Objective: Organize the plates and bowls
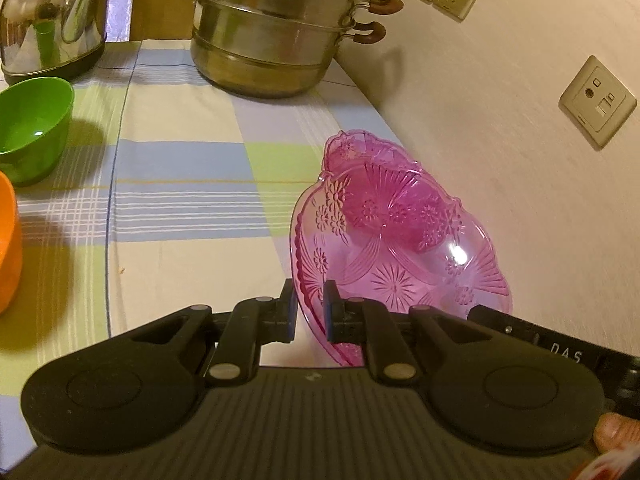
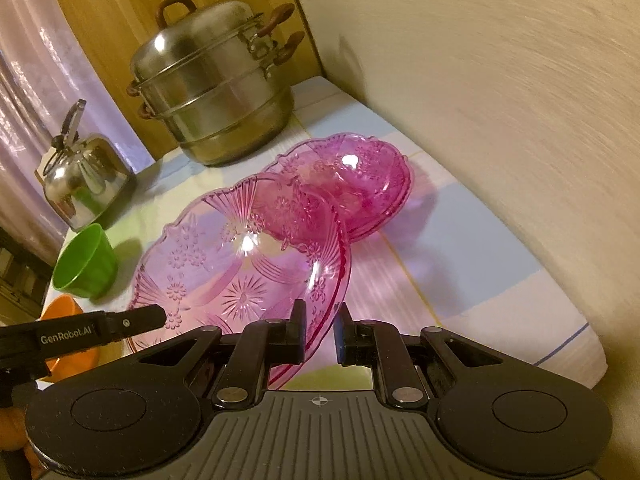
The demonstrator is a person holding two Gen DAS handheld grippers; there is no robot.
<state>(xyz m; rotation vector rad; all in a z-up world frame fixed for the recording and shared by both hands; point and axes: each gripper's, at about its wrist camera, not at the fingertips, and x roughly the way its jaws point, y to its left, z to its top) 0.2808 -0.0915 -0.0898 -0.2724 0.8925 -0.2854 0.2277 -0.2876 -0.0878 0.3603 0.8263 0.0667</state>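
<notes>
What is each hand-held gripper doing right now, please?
Left hand-held gripper: closed on the near rim of the large pink plate.
Right hand-held gripper: closed on the same plate's opposite rim.

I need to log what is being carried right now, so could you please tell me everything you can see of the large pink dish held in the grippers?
The large pink dish looks like clear pink plastic or glass, with a scalloped rim and pressed flowers, fans and starbursts. It is empty and tilted, lifted off the checked tablecloth. The left gripper and the right gripper are each shut on its near rim. Its far edge overlaps a smaller pink dish lying beyond it; whether the two touch I cannot tell.
</notes>
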